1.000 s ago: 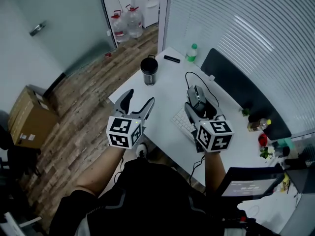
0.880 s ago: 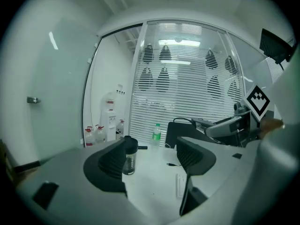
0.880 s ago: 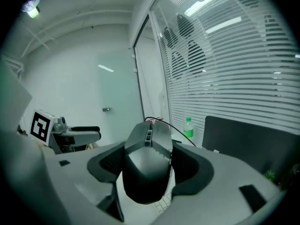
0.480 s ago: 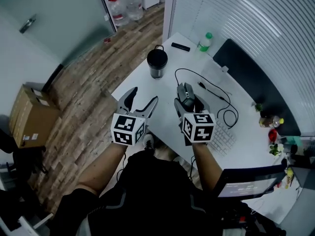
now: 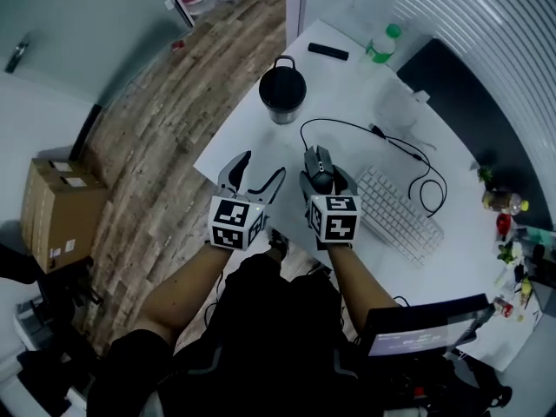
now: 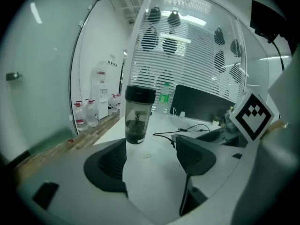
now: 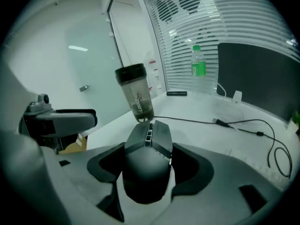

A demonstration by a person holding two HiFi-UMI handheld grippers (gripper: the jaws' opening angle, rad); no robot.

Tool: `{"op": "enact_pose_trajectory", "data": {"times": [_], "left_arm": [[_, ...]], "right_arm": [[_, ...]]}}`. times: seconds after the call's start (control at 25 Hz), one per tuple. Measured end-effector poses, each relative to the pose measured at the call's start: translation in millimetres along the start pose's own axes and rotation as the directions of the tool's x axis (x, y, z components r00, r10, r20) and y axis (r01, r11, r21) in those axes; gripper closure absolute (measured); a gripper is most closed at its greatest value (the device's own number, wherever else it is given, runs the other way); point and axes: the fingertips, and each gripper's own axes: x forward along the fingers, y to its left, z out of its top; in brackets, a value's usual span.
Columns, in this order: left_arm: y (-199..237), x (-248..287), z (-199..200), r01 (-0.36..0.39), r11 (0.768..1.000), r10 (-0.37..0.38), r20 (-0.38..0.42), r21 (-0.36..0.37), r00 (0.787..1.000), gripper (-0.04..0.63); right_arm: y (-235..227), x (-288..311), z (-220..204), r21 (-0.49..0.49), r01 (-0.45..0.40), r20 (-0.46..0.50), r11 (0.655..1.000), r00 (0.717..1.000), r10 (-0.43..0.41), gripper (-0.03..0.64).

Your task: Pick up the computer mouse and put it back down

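A black wired computer mouse (image 5: 320,163) sits between the jaws of my right gripper (image 5: 326,179), low over the white desk (image 5: 261,137) near its front edge. In the right gripper view both pads press the sides of the mouse (image 7: 149,146), so the right gripper (image 7: 149,168) is shut on it. Whether the mouse rests on the desk I cannot tell. Its cable (image 5: 382,133) runs off to the back right. My left gripper (image 5: 259,170) hangs open beside it on the left, over the desk edge. Nothing is between the fingers of the left gripper (image 6: 152,161).
A dark lidded tumbler (image 5: 282,94) stands behind the grippers. A white keyboard (image 5: 400,215) lies to the right of the mouse. A green-capped bottle (image 5: 382,46) and a small black remote (image 5: 327,51) are at the desk's far end. A cardboard box (image 5: 54,207) stands on the floor at left.
Both grippers have come down toward the desk and closer to the front edge. The mouse has stayed in the right gripper's jaws. The left gripper has stayed open.
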Motion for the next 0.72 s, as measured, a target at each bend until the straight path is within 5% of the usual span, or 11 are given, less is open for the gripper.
{"op": "enact_pose_trajectory", "data": {"times": [0.28, 0.72], "left_arm": [[8, 27, -46, 0.010, 0.999, -0.012, -0.068, -0.031, 0.998, 0.258], [6, 36, -77, 0.051, 0.998, -0.054, -0.162, -0.025, 0.985, 0.258]], "right_arm": [[1, 37, -43, -0.026, 0.040, -0.075, 0.999, 0.996, -0.042, 0.322], [3, 44, -49, -0.076, 0.122, -0.103, 0.990, 0.986, -0.129, 0.319]]}}
